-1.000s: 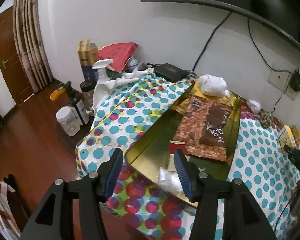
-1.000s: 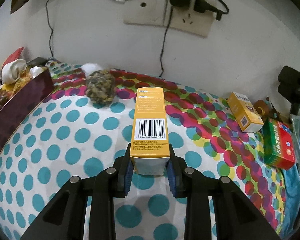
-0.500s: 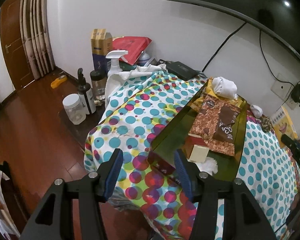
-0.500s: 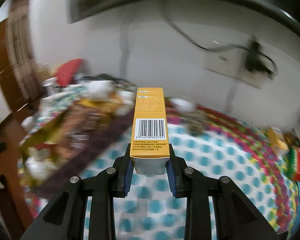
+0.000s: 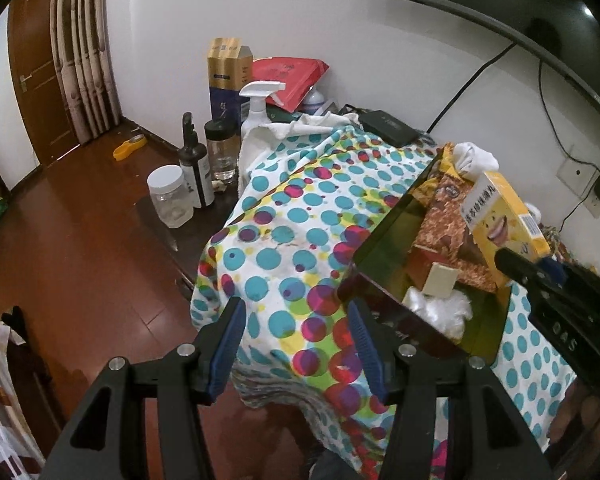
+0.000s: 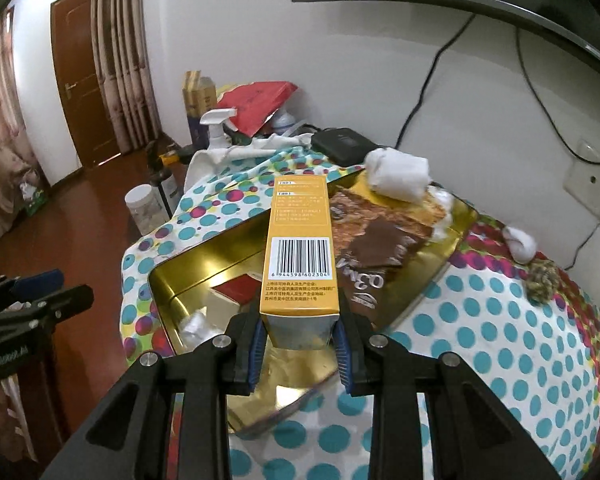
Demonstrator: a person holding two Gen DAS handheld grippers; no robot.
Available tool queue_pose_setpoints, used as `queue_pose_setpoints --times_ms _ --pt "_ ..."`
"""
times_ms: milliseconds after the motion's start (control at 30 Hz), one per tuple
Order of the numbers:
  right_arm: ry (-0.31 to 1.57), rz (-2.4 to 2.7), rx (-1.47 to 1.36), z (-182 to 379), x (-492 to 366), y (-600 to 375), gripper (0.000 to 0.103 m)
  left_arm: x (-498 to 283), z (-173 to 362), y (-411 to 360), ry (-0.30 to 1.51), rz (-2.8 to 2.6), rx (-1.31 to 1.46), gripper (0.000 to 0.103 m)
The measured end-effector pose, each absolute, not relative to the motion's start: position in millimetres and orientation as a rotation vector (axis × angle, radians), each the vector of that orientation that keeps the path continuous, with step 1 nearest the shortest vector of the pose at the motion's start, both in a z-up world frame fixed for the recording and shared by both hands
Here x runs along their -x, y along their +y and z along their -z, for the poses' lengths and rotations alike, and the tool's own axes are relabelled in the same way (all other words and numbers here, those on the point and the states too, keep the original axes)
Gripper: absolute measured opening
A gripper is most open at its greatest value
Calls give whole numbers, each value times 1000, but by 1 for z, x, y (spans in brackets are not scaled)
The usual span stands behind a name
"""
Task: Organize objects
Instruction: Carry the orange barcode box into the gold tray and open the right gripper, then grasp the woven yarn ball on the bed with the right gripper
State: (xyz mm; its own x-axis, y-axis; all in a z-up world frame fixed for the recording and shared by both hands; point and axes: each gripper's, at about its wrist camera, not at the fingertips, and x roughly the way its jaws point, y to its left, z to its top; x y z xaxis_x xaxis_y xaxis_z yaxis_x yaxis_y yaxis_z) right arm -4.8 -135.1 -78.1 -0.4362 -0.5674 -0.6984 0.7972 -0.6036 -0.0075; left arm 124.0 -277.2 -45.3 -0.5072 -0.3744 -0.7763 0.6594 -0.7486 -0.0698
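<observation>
Two grippers are in play, and only my right gripper [image 6: 299,346] is loaded: its jaws are clamped on the near end of the yellow box [image 6: 300,246], pads pressing both narrow sides. A second ago that box hung over the bare dotted cloth near the wall socket; now I have swung it across so it hovers above the gold tin [image 6: 204,256], pointing toward the far wall. That puts the carry nearly over, I judge, with only the lowering and release left.

My left gripper [image 5: 296,346] stands wide open with nothing between its pads, and it has drifted a little so the tin's near-left corner now sits just right of its jaws.

The box is a slim carton, orange-yellow, with a barcode and small print on the upper face; from the left wrist view its front [image 5: 504,216] shows a cartoon smile. It looks light and rigid, its edges uncrushed. Brown snack packets [image 6: 380,240] and a white cloth roll [image 6: 398,174] already fill the tin's far half.
</observation>
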Motion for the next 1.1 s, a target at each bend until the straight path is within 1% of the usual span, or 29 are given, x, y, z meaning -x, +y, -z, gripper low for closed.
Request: queue_pose_setpoints --times_ms 233,333,400,467,500,600,667,800,933,1100 --pt "462 2110 -914 89 20 -147 28 -124 54 -281 496 2245 -1060 55" --pt "468 2072 -953 96 22 -150 31 -123 59 -282 499 2237 -1079 55" --pt "449 2065 -949 97 20 -148 40 -121 62 -283 509 2235 -1088 55" --pt "425 2077 -924 94 19 -142 65 -121 63 -282 514 2235 -1092 55" --pt "406 2079 -913 91 19 -139 68 -120 64 -282 512 2236 -1092 55" --pt "372 2127 -872 82 24 -120 69 -118 63 -278 508 2246 -1089 55" --pt "360 2175 -862 78 34 -103 72 -115 63 -275 514 2261 -1082 55" --pt "334 2319 -899 81 75 -56 72 -108 57 -260 505 2337 -1050 55" --pt "321 2470 -973 93 128 -14 73 -93 50 -235 433 2428 -1051 55" --pt "299 2554 -1043 105 186 13 73 -71 49 -196 316 2527 -1090 55"
